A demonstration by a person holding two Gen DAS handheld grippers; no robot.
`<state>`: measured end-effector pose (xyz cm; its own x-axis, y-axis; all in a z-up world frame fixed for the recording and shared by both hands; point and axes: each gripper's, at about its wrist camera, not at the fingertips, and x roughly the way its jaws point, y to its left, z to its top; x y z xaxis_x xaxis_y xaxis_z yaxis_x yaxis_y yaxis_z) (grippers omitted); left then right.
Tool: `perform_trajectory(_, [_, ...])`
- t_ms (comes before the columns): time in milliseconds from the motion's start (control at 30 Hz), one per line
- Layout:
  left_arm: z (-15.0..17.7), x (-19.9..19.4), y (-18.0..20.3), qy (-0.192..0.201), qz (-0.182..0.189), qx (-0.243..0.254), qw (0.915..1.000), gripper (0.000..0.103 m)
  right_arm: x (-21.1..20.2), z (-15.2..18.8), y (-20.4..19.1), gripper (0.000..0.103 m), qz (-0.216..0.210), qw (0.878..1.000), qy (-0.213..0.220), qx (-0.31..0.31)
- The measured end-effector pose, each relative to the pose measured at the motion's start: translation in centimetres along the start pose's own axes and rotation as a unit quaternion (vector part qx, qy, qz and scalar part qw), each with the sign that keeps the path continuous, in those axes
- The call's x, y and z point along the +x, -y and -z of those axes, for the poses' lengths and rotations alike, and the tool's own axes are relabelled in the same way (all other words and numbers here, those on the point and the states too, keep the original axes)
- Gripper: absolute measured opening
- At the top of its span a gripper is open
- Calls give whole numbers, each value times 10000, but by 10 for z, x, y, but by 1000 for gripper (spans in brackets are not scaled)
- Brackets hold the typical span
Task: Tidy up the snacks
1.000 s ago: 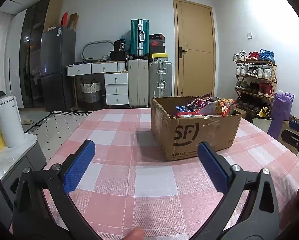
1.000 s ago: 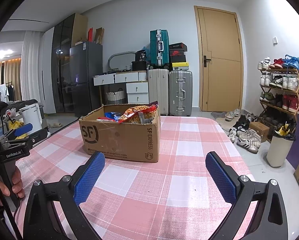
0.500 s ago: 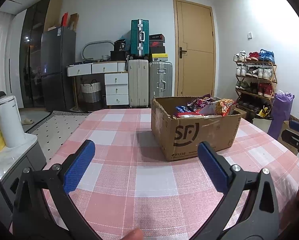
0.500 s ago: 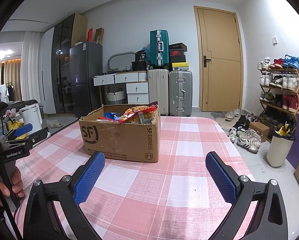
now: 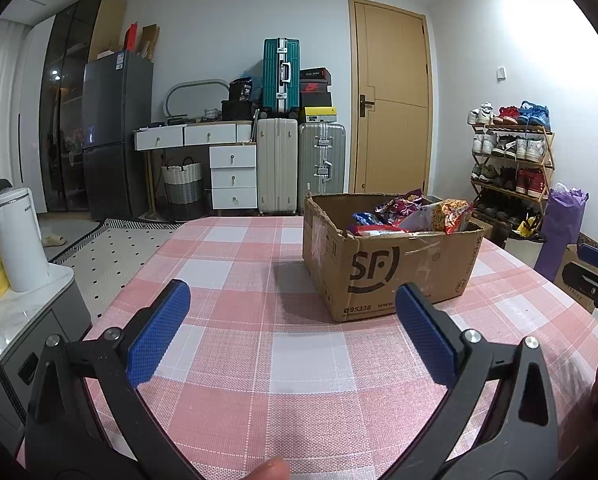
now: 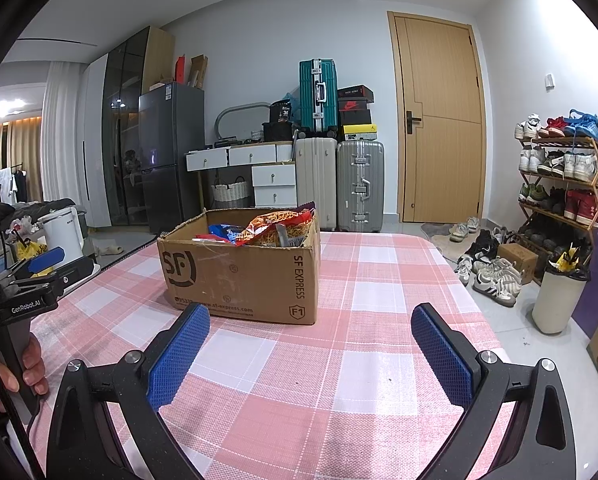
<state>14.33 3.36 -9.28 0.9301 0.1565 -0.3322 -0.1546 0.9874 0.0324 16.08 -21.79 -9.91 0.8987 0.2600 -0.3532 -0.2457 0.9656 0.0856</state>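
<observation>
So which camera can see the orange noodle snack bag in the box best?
The right wrist view. There the orange snack bag lies open to the camera on top of the cardboard box. The left wrist view shows it smaller, at the box's far right corner.

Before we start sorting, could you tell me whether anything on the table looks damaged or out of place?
The cardboard box looks worn: its top edge is torn and ragged, with no flaps visible. The snack packets are heaped loosely, some poking above the rim. Nothing has spilled onto the checked tablecloth.
</observation>
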Motion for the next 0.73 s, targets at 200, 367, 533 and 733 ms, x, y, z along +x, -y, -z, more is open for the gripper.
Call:
perform_trajectory(200, [0, 0, 0, -3, 10, -3, 10000, 102, 0, 0, 0, 103, -3, 10000, 4, 3])
perform_trajectory(367, [0, -1, 0, 2, 0, 7, 10000, 102, 0, 0, 0, 103, -1, 10000, 5, -2])
perform_trajectory(533, [0, -1, 0, 3, -1, 6, 10000, 102, 0, 0, 0, 103, 0, 10000, 4, 4])
perform_trajectory(733, [1, 1, 0, 3, 0, 3, 10000, 103, 0, 1, 0, 103, -2, 10000, -1, 9])
